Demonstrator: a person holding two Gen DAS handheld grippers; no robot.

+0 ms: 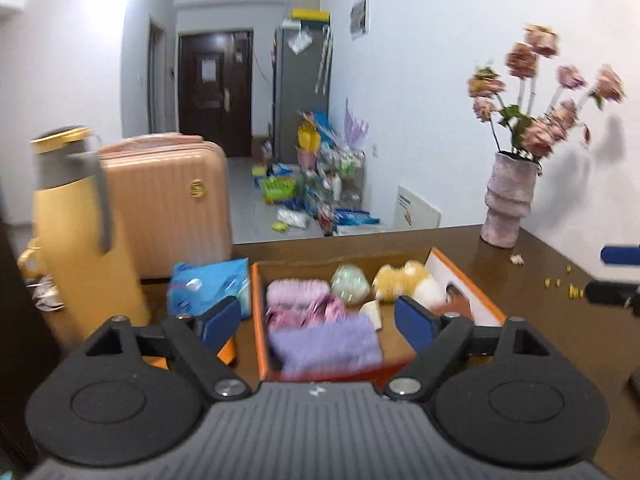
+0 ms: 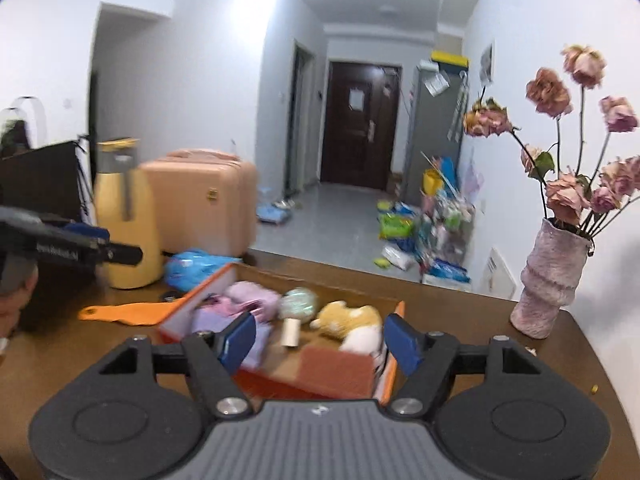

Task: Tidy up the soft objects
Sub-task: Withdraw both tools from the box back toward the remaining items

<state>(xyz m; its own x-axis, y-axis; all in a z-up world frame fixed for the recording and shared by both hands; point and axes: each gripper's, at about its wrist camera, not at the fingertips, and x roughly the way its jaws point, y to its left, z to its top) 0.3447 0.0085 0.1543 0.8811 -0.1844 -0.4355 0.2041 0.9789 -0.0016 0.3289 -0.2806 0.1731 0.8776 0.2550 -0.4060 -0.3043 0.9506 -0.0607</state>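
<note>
Orange cardboard box (image 1: 466, 280), open-topped, on the brown table (image 1: 520, 320); holds the soft things.

Contents, left to right: purple cloth (image 1: 324, 344) at the near corner; pink knitted piece (image 1: 298, 292) behind it; pale green round object (image 1: 350, 284), possibly a small fan with a white handle, though blur makes this unsure; yellow-and-white plush toy (image 1: 404, 284) against the far right side.

Left tool (image 1: 320, 322): jaws wide apart, nothing between the pads, hovering above the near edge of the box.

Right tool (image 2: 320, 338): jaws also parted, a little less wide, empty, above the near right corner of the box.

Beside the box: blue plastic packet (image 1: 208, 286) just to its left; orange flap (image 2: 124, 312) lying flat on the table; yellow flask (image 1: 76, 240) standing further left; pink vase (image 1: 506, 204) of dried flowers (image 1: 560, 80) at the far right, well apart from the box.

Risks, judged:
- Both tools sit close over one small box; reaching in together could knock one against the other.
- Purple cloth lies near the box wall; a pinch there could catch the cardboard and drag the box.
- Plush toy leans on the right wall; a shallow grip on fur may slip.
- A wide sweep to the right could tip the tall vase.
- Flask on the left is tall and could topple if clipped.
</note>
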